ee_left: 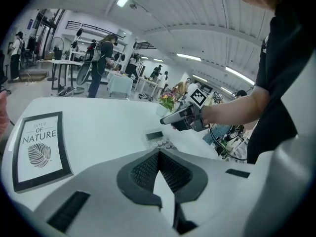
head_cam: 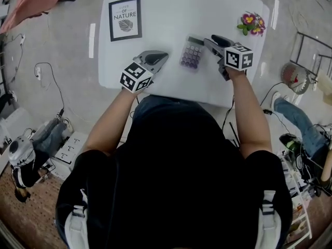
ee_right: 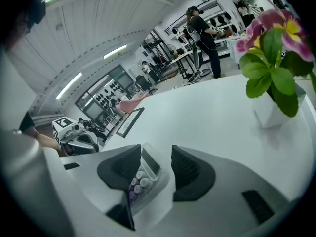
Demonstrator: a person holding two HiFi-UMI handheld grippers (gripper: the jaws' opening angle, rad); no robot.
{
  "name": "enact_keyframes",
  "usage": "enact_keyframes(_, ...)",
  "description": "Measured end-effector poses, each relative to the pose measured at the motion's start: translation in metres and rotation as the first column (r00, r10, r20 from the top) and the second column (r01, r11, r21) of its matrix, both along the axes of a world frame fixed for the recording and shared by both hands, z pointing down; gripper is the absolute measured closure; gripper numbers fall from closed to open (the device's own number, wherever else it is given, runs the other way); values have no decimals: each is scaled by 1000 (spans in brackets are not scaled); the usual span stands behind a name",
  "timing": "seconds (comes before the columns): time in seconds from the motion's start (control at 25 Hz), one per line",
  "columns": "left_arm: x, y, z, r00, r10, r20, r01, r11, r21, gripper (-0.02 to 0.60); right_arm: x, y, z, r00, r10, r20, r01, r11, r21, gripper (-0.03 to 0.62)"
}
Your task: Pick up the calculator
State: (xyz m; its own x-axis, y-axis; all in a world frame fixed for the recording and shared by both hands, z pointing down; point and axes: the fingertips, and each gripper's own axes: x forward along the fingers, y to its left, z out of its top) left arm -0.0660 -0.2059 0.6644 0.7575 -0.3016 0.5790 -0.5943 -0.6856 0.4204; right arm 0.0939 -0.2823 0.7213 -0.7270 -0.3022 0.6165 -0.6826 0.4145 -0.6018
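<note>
Where the head view looks down, a small white plastic calculator with purple keys (head_cam: 192, 52) lies on the white tabletop (head_cam: 171, 14). Left gripper view: left gripper (ee_left: 159, 152), fingers together, empty. Right gripper view: right gripper (ee_right: 155, 158), fingers wide, calculator showing in the gap, untouched; probably light, stiff, slick, so pinch its long edges

One tabletop (head_cam: 171, 14) is carrying three things: one calculator (head_cam: 192, 52) is lying near the middle, one framed print (head_cam: 125, 18) is lying at the far left, and one potted flower (head_cam: 252, 23) is standing at the far right. Two claws are showing at the near edge: one left claw (head_cam: 164, 56), one right claw (head_cam: 208, 40).
</note>
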Motion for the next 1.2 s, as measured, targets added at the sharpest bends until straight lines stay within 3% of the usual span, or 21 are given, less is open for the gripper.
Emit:
enact_keyframes(0.24,9,7,28,1000,18,9,-17,998,-58,565,-6,-3,11,999,-38,22,39,999,-30,381)
enact_keyframes(0.76,41,45,79,989,143,47,-133,976,-171,565,-23,4,32,984,-167,64,173,980,-103,382)
enact_keyframes(1.2,50,59,91,979,192,73,-174,962,-210,565,-27,5,34,974,-206,93,217,968,-124,411)
